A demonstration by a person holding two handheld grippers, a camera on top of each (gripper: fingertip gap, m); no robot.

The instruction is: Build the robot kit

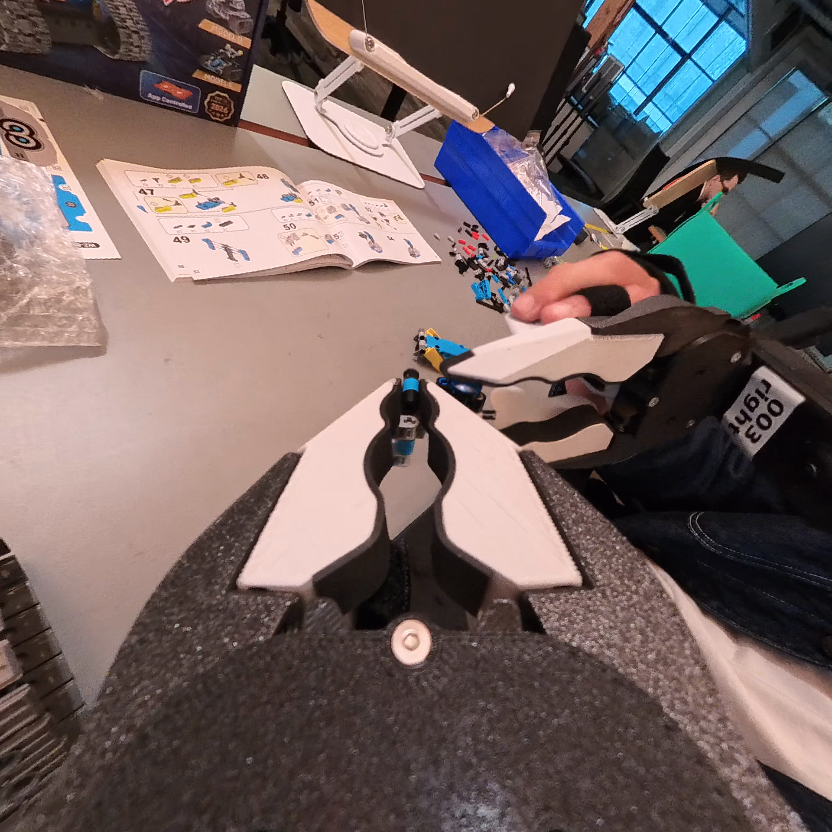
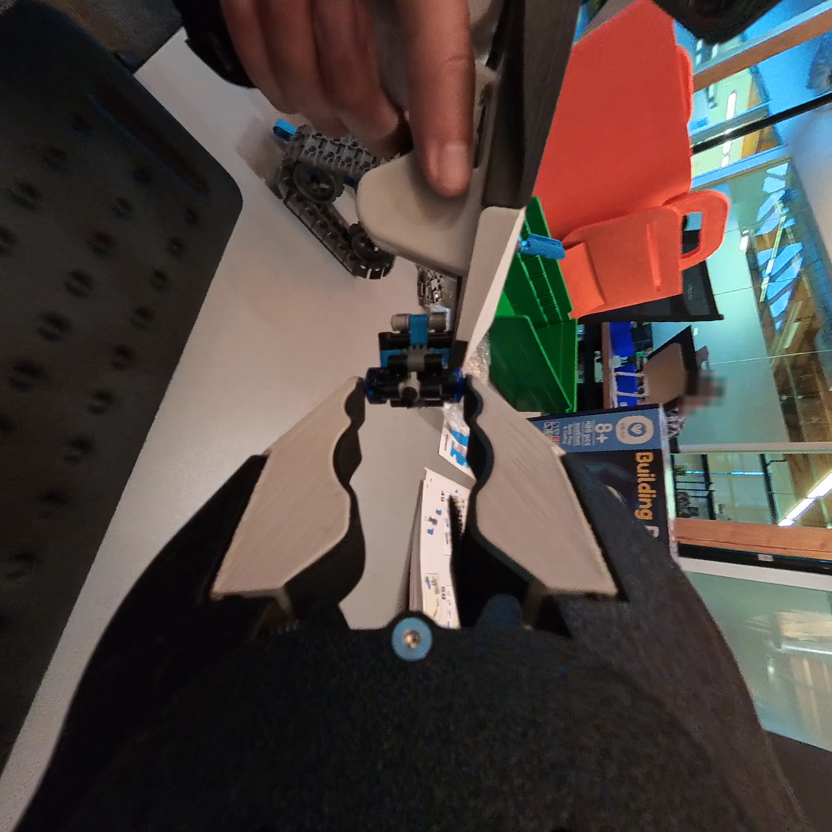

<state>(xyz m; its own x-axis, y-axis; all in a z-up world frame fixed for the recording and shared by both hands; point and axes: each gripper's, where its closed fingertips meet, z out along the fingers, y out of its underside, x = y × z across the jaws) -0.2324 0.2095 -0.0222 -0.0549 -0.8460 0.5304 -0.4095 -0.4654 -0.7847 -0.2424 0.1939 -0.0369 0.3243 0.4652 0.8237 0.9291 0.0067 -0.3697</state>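
left tongs [image 1: 410, 387] clamp a small blue-and-black pin piece [image 1: 409, 416] at their tips – right tongs [image 2: 413, 391] grip a blue-black brick assembly [image 2: 414, 367] above the grey counter [image 1: 234, 342]; open instruction booklet [image 1: 261, 220] beyond.

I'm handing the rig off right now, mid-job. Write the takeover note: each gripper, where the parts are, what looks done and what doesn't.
Left gripper: shut on a thin blue, black and grey pin assembly, held above the grey table.
Right gripper: shut on a small black and blue gear block, held close beside the left gripper's tips.
Parts: loose pieces lie piled by the blue bin; a yellow and blue sub-assembly lies just behind the grippers; a grey tracked unit sits on the table; the instruction booklet lies open.
Done: both pieces are gripped.
Left: the two held pieces are not visibly joined.
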